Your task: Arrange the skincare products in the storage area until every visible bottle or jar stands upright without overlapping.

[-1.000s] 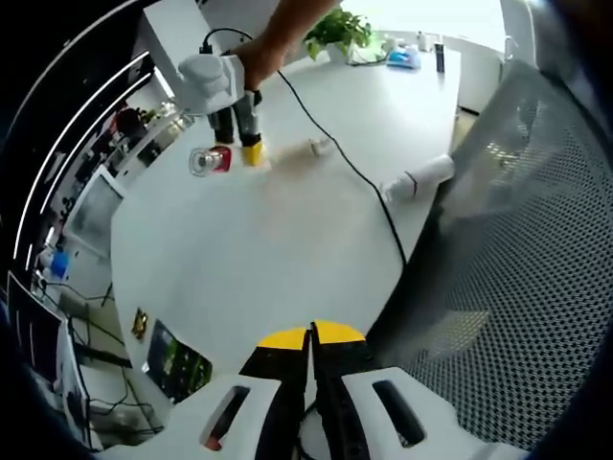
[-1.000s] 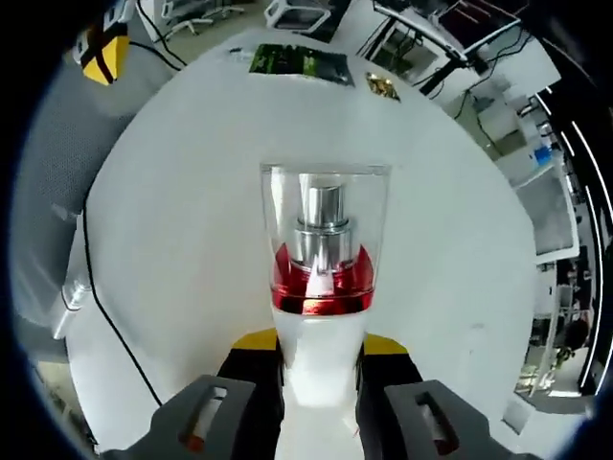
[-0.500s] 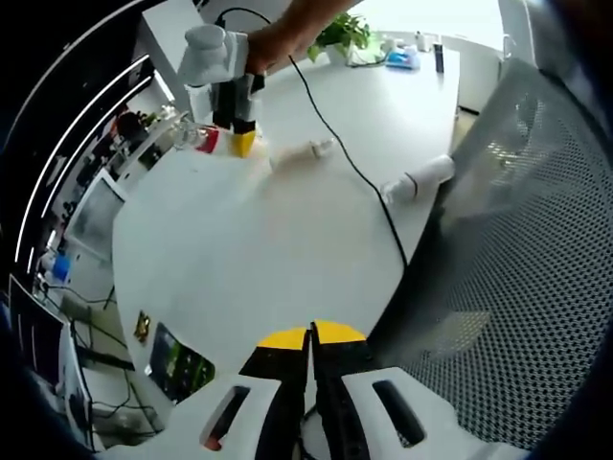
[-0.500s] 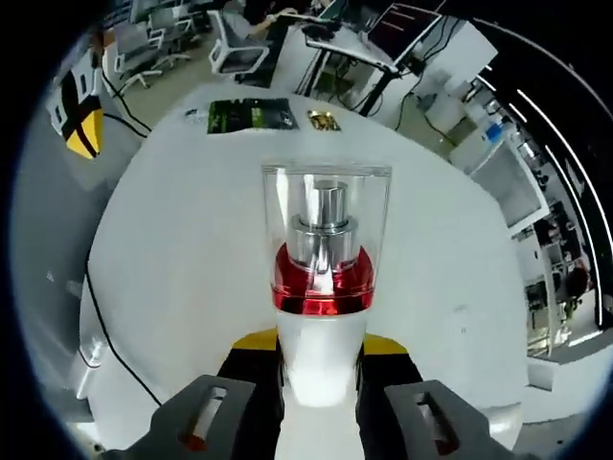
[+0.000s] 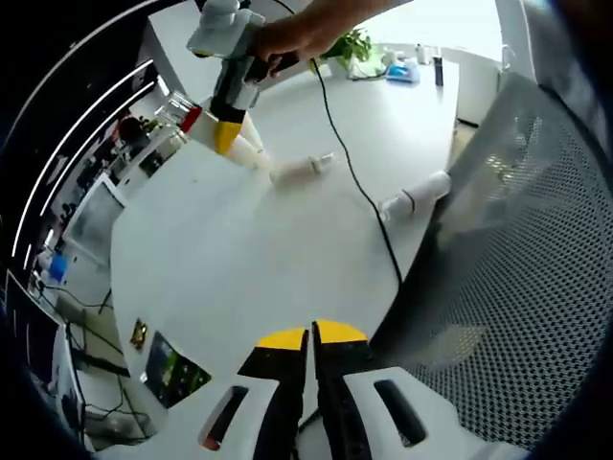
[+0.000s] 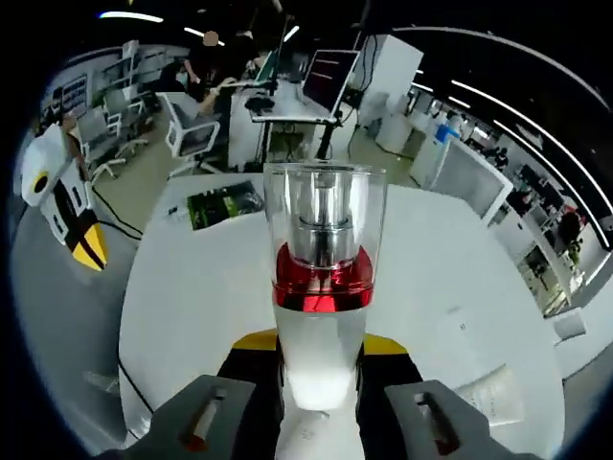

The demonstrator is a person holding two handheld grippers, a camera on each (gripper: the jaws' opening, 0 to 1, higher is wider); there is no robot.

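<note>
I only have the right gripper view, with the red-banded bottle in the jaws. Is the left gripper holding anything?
Observer: No. In the left gripper view, the left gripper has its jaws shut together with nothing between them.
Operator: Any products lying down near the table edge?
Observer: Yes. A white bottle lies on its side near the edge of the table, beside the mesh chair.
Operator: How does my bottle sit relative to the table?
Observer: The right gripper holds the red-banded bottle tilted, with its base low beside a small tube that lies flat.
</note>
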